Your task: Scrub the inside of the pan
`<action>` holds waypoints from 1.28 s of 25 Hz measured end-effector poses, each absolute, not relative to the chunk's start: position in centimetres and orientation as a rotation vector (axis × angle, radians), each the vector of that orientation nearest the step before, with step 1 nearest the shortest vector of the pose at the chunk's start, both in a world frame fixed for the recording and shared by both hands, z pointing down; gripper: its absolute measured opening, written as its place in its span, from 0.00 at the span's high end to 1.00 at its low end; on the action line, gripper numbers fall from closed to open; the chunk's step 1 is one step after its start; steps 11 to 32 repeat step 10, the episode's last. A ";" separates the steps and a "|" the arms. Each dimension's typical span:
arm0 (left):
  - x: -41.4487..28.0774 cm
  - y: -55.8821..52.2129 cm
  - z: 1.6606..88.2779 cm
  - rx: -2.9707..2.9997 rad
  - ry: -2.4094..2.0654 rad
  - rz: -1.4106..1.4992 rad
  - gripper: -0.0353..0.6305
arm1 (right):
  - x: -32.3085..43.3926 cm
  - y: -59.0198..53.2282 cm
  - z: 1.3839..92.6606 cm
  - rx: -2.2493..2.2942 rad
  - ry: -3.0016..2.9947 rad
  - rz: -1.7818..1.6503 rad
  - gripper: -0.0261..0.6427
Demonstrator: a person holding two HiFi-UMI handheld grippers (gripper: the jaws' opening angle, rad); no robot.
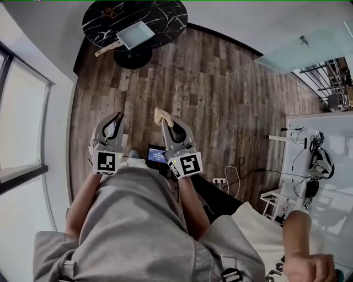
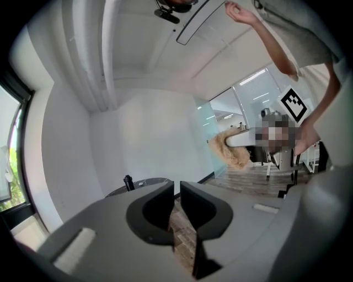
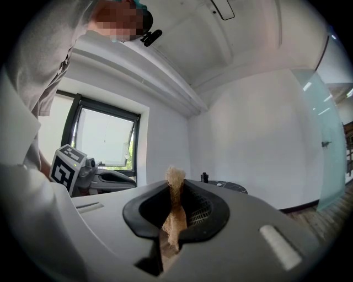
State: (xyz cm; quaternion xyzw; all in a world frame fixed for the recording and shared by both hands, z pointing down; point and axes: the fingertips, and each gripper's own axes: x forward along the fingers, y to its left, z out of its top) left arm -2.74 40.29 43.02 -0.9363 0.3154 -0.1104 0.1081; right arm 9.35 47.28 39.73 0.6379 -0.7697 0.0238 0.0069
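Right gripper [image 1: 169, 125]: pinching a tan scrubber [image 3: 175, 212], tuft poking past the tips
Left gripper [image 1: 116, 120]: jaws nearly together, narrow slit, nothing between
Low between them: small lit screen [image 1: 156, 155]
Way ahead: bare wood floor [image 1: 209, 82], nothing standing in it
Pan [image 1: 136, 34]: well apart, straight ahead, by the near edge of the round black tabletop [image 1: 165, 16]
Long axis: slanted, handle toward the near left edge, on the left gripper's side
Likely next: closing in, left to handle, scrubber into pan

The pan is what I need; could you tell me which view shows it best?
The head view: the pan lies in full on the black round table. Both gripper views catch only the table's edge, and no pan can be made out there.
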 end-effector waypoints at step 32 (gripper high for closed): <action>-2.7 41.1 42.1 -2.746 0.950 -0.319 0.90 | 10.1 48.1 39.7 1.993 -2.397 0.090 0.90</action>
